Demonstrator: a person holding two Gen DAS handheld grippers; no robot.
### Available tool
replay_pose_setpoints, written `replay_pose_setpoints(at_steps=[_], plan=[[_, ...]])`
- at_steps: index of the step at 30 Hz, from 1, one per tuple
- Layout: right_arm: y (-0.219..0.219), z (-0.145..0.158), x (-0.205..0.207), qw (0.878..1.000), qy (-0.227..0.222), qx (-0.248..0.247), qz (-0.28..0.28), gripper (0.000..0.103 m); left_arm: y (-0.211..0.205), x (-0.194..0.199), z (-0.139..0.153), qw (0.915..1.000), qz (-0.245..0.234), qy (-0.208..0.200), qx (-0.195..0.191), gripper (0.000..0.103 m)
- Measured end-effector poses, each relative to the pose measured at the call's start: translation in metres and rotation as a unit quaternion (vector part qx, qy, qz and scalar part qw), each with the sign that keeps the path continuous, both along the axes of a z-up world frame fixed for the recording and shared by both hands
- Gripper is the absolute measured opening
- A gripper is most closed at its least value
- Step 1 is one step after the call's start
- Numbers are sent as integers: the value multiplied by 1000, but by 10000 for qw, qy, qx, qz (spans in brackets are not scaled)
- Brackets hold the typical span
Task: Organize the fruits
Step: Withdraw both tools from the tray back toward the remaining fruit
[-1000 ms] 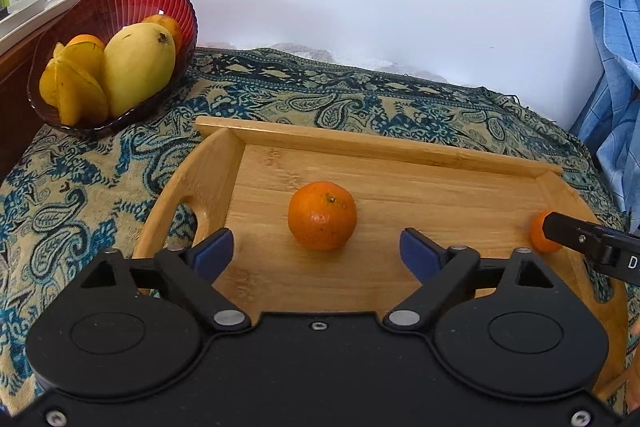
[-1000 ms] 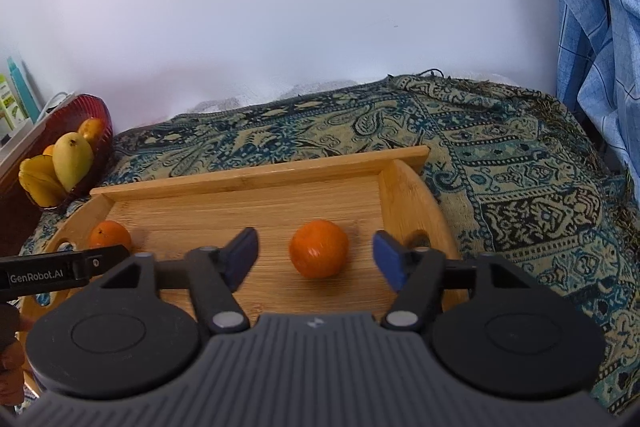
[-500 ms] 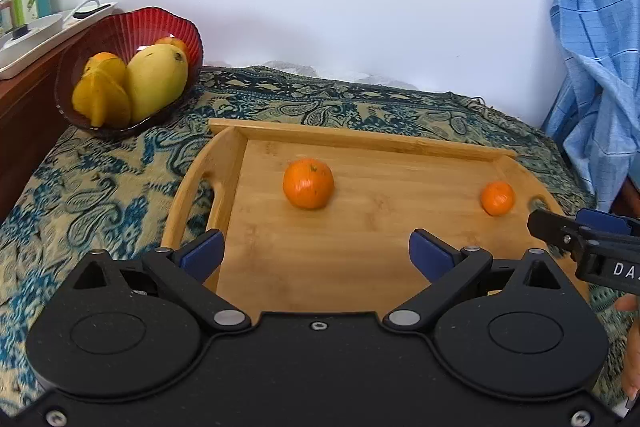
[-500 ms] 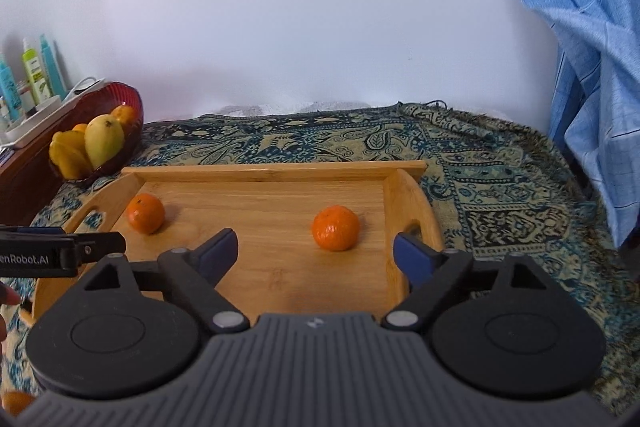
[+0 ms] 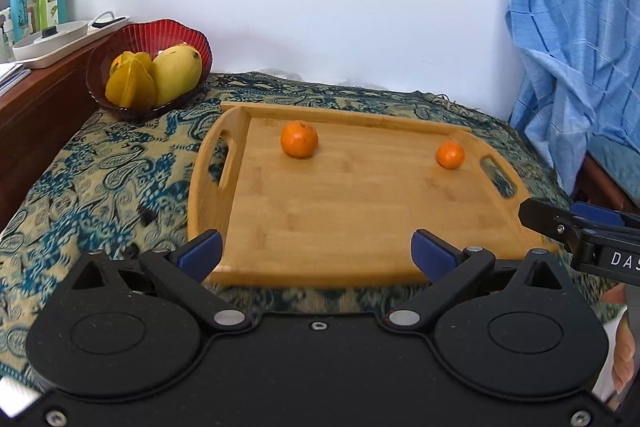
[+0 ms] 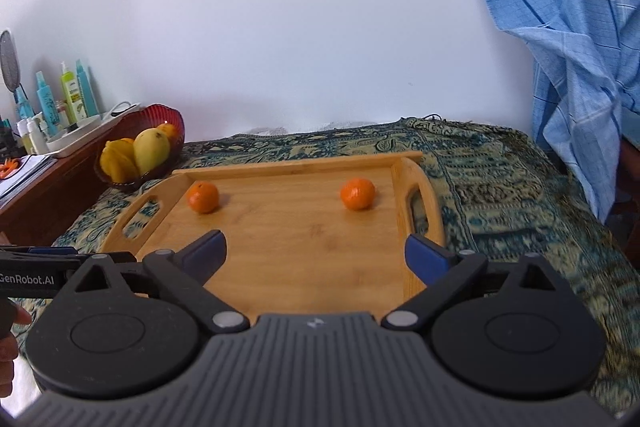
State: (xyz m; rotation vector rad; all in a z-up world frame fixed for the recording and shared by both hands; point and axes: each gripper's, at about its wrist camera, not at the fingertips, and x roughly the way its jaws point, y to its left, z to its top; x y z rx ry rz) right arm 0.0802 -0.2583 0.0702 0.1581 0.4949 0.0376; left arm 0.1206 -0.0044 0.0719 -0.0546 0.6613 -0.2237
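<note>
Flanking tray (image 5: 352,227): fruit bowl (image 5: 120,67); blue cloth (image 5: 576,47).

Our two wrist cameras look forward and slightly down from the near edge of the tray (image 5: 348,227), left beside right; both views share the tray (image 6: 296,259) and bowl (image 5: 168,31).

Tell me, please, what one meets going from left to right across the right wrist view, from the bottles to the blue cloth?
Bottles → red bowl of fruit → left orange → right orange → tray's right handle → blue checked cloth.
</note>
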Motion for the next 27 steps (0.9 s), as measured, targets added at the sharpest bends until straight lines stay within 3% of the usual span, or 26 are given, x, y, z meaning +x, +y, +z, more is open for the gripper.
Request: replay_pose_setpoints(at_steps=[6, 15, 27], plan=[[8, -7, -41, 9997, -85, -214, -125, 103, 8, -34, -10, 10000, -63, -56, -15, 102], [21, -24, -81, 9990, -47, -424, -162, 103, 12, -70, -26, 9992, -168, -196, 296, 102], [8, -37, -103, 9974, 173, -590, -376, 103, 34, -78, -39, 9995, 71, -92, 286, 102]])
